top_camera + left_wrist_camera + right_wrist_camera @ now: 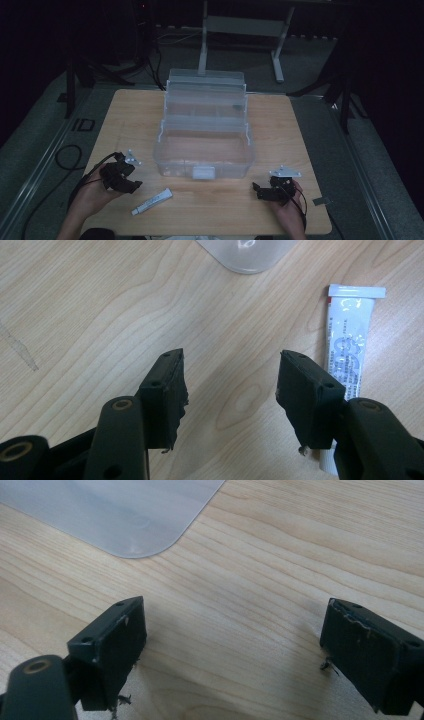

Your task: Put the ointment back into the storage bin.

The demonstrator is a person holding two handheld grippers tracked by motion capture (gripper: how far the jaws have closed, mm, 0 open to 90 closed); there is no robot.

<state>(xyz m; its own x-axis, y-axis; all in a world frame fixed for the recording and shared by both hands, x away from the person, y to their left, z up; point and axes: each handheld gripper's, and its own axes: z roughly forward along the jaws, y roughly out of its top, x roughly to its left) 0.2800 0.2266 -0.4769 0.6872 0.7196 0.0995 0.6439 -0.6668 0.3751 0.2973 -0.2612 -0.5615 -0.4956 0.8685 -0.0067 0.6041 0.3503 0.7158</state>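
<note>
A clear plastic toolbox [204,129] stands open in the middle of the wooden table [280,120], its lid tilted back and its tiers spread. A small white tube [152,201] lies flat near the front edge, left of centre. My left gripper [131,186] hovers just left of the tube, held in a hand, open with nothing between its jaws. In the left gripper view the tube [346,347] lies beside the right jaw and a corner of the toolbox [247,254] shows at the top. My right gripper [257,191] is open and empty at the front right, near the toolbox corner [115,515].
A small grey piece [321,202] lies at the table's front right edge. Cables trail off the left side onto the floor. A metal desk frame [240,30] and dark stands rise behind the table.
</note>
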